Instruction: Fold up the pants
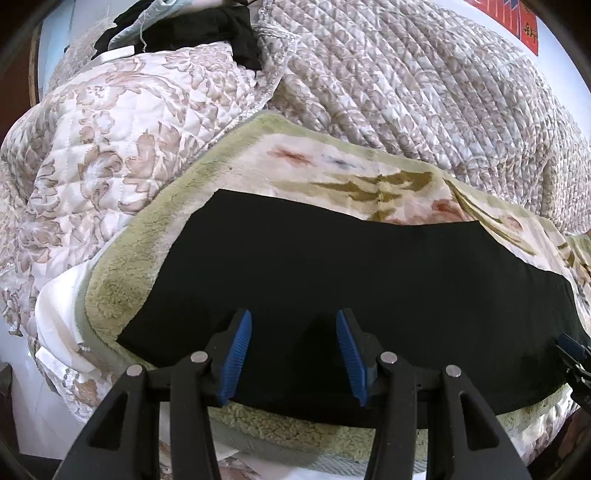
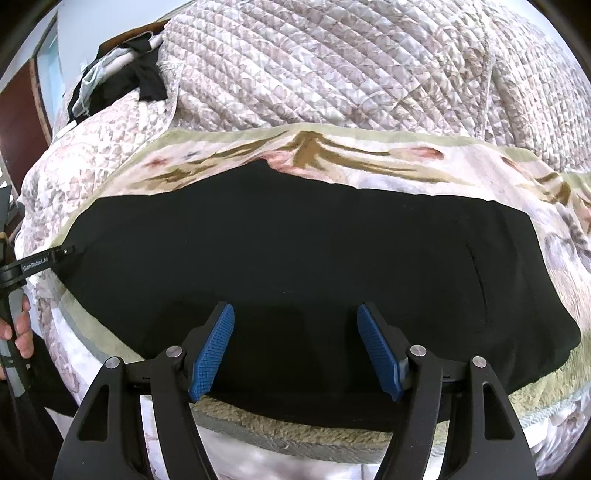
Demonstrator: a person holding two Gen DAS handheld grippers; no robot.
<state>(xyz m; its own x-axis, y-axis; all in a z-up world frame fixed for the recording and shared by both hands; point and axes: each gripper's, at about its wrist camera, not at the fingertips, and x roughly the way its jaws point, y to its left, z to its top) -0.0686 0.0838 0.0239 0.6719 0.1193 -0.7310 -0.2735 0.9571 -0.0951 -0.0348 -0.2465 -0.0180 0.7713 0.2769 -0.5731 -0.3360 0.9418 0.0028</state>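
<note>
Black pants point(image 1: 332, 266) lie flat and stretched sideways on a cream and green floral blanket point(image 1: 258, 155). My left gripper point(image 1: 293, 321) hovers over their near edge, open, with nothing between its blue pads. In the right wrist view the same pants point(image 2: 295, 240) fill the middle, with a pocket slit at the right. My right gripper point(image 2: 295, 314) stands open wide above the near edge and holds nothing. The right gripper's tip shows at the right rim of the left view point(image 1: 570, 349). The left gripper point(image 2: 55, 254) shows at the left rim of the right view, held by a hand point(image 2: 18, 332).
A quilted floral bedspread point(image 1: 406, 92) rises behind the blanket. A heap of dark and pale clothes point(image 1: 184, 26) lies at the back left. The blanket's fleecy near edge point(image 2: 295, 428) hangs just below the pants. A white wall shows at the top corners.
</note>
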